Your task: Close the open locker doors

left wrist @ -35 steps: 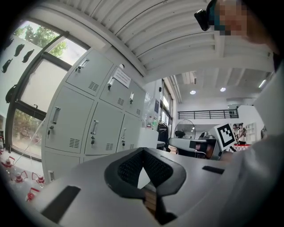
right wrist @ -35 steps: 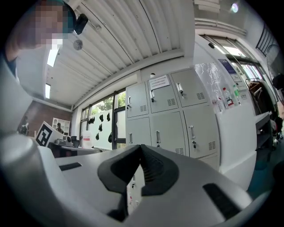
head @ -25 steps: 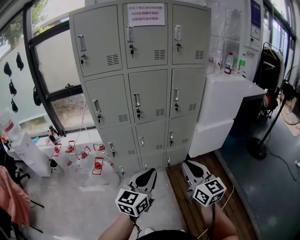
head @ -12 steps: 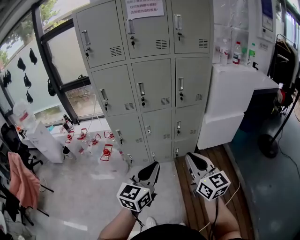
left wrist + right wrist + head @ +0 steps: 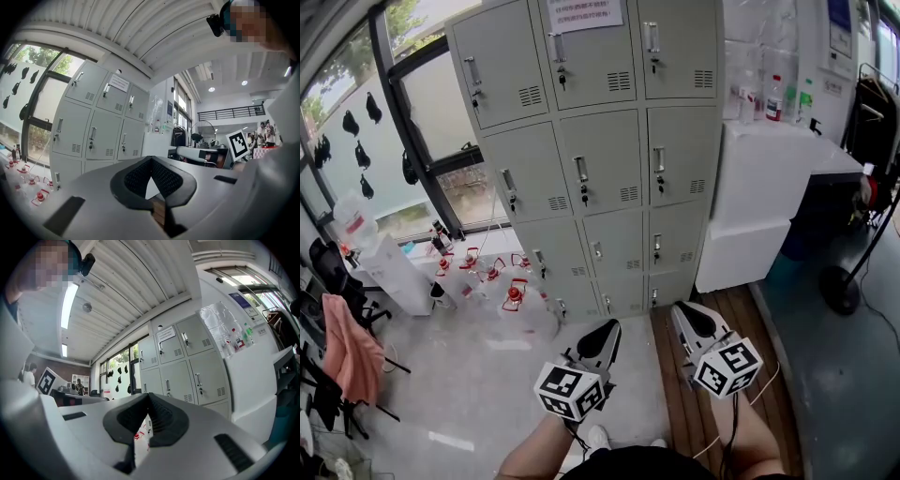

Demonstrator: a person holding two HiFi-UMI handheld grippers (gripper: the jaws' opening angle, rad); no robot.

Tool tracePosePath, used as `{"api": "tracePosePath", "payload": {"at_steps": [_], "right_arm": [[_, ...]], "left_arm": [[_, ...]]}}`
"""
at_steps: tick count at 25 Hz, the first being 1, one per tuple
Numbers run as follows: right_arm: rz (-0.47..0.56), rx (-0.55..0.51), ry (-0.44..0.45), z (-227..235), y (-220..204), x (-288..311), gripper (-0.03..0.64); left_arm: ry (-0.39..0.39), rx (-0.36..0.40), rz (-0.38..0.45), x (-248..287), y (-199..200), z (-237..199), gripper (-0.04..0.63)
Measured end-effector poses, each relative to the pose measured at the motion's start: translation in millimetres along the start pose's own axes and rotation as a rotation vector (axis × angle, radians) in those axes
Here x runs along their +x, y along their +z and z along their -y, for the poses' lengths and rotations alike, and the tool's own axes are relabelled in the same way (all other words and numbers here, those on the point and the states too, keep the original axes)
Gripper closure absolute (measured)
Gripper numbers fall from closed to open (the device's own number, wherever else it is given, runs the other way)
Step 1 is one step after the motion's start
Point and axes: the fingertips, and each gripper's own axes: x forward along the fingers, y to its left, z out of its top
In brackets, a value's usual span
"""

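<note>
The grey locker cabinet (image 5: pixel 600 159) stands ahead against the wall, three columns wide. Every door I can see on it sits flush, with handles and keys showing. My left gripper (image 5: pixel 609 325) is held low in front of me, pointing level at the bottom lockers from a good step away, shut with nothing in it. My right gripper (image 5: pixel 680 311) is beside it, also shut and empty. The left gripper view shows the closed jaw tips (image 5: pixel 151 159) with the lockers (image 5: pixel 93 126) far off at left. The right gripper view shows its closed tips (image 5: pixel 149 395) and the lockers (image 5: pixel 183 362) beyond.
Several clear water jugs with red caps (image 5: pixel 514 295) lie on the floor left of the lockers, below a window. A white cabinet (image 5: pixel 759 187) with bottles on top adjoins the lockers at right. A fan stand (image 5: pixel 839 286) is far right, a pink cloth (image 5: pixel 352 347) far left.
The lockers have drawn a little further off and more floor shows at left. Both grippers stay shut and keep their place low in the head view.
</note>
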Motion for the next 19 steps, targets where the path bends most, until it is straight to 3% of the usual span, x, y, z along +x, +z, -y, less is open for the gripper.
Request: {"api": "tracePosePath", "payload": {"at_steps": [19], "right_arm": [[0.010, 0.009, 0.014, 6.3, 4.9, -7.5, 0.615]], "left_arm": [[0.016, 0.003, 0.004, 2.7, 2.1, 10.6, 0.580]]}}
